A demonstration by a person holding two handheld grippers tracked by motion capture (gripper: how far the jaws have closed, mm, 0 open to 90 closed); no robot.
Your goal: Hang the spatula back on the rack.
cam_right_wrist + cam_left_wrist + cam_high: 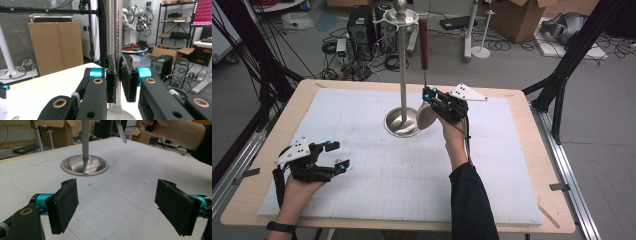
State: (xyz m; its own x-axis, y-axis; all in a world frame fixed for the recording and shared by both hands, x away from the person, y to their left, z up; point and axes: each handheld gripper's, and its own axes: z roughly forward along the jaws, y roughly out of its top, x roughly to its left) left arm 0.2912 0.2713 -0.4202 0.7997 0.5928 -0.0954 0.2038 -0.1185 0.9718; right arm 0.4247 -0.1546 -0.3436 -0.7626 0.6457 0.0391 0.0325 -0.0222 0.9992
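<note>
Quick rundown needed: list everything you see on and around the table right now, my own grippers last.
Stand: one, silver pole on a round base, table centre.
Spoon: one, dark red handle, silver bowl, held upright beside the stand's base.
Mat: one, white with a grid, covering the table.
Table: one, light wood.
Boxes: brown cardboard, on the floor behind.
Left gripper: black, jaws open, near left of the mat.
Right gripper: black, shut on the spoon's thin shaft.
</note>
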